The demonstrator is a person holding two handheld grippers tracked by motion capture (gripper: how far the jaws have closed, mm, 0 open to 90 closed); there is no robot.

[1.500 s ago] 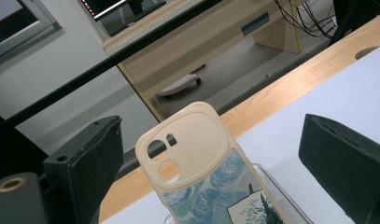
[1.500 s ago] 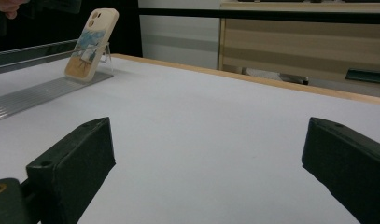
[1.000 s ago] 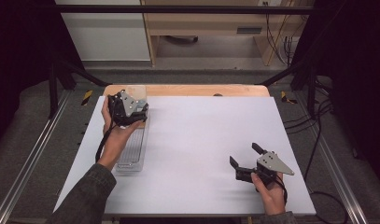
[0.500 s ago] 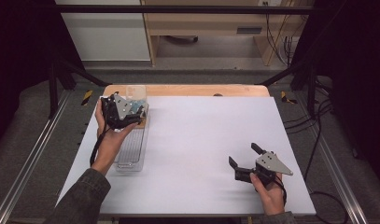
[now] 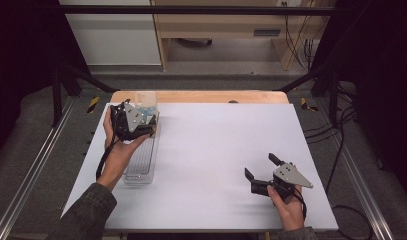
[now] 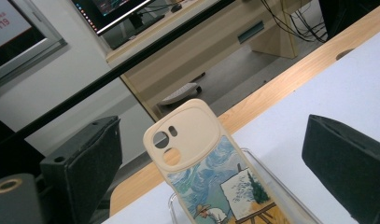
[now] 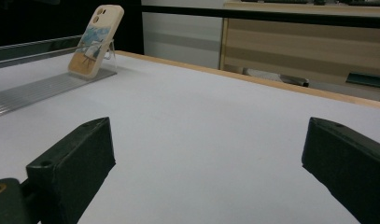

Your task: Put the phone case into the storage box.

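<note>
Fingers of the left gripper are held spread around the phone case, not touching it; the case is propped upright in a clear stand at the desk's far left. Well apart from the stand, the right gripper's fingers are spread, empty.

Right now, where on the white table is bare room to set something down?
The wide middle of the white table is free, between the clear ribbed plastic stand and the right tongs. The far right corner is bare too. The far left is crowded: the left tongs hover by the beige painted phone case.
</note>
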